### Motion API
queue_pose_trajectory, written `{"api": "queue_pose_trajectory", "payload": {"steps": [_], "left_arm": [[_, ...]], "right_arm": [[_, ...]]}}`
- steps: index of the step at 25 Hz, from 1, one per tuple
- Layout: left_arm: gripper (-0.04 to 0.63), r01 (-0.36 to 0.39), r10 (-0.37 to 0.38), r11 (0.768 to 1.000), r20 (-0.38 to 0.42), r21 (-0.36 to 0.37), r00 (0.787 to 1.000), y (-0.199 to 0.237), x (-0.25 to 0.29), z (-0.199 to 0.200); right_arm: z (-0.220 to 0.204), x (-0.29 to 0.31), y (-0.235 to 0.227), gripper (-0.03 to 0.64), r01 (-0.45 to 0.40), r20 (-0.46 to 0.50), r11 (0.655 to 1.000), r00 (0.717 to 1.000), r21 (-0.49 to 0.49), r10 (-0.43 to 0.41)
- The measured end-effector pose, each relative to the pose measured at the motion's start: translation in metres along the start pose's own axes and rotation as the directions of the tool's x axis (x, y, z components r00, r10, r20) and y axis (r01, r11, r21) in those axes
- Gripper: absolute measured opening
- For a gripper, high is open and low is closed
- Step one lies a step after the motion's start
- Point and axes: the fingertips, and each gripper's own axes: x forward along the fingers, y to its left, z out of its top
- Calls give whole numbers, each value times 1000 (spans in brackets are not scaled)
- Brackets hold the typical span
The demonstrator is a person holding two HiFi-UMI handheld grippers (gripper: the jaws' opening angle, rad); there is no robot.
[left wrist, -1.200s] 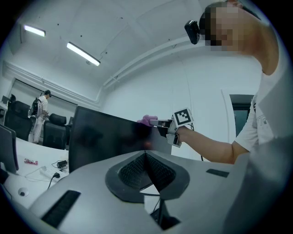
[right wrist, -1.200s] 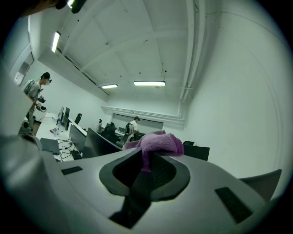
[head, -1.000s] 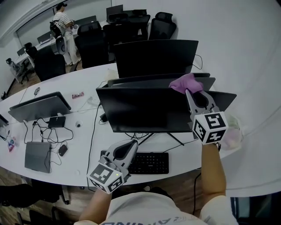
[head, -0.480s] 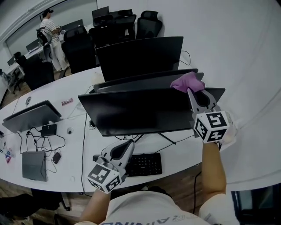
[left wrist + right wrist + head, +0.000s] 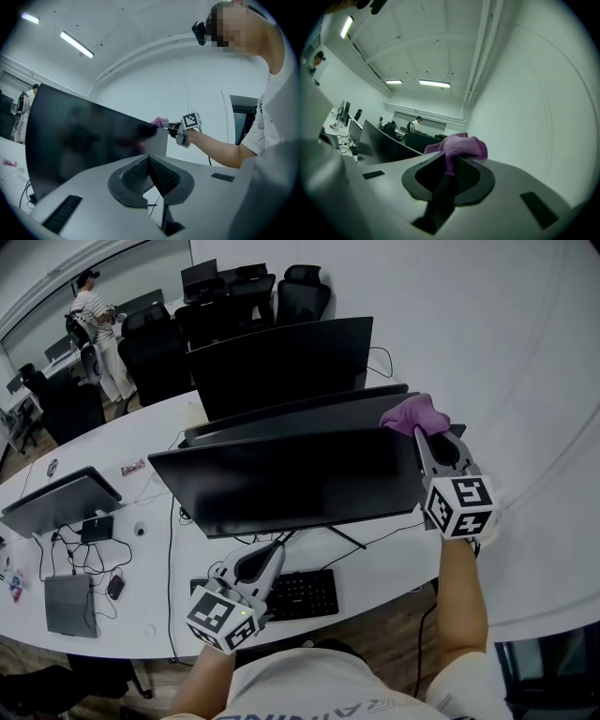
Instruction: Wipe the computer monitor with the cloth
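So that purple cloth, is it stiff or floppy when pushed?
Probably floppy: the cloth bunches in soft folds above the right gripper, whose shut jaws pinch it. Likely light, as one pinch carries the whole wad. Its fuzzy weave should drag softly over the monitor.

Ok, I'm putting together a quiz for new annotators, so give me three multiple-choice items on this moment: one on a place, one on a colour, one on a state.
1. Where is the cloth?
A. on the floor
B. at the top right corner of the near monitor
C. draped over a chair

2. What colour is the cloth?
A. white
B. green
C. purple

3. How is the left claw?
A. shut, holding nothing
B. shut on the cloth
C. wide open

Answers: B, the right claw holds it up at that corner in the head view; C, it shows purple in every view; A, its jaws meet with nothing between them.
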Motion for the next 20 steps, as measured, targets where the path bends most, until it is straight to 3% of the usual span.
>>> {"api": "queue_pose_trajectory", "payload": {"steps": [20], "left_arm": [[9, 57, -57, 998, -25, 5, 998, -12, 20, -3]], "right_arm": [[-20, -22, -95, 63, 188, -21, 980, 982, 66, -187]]}}
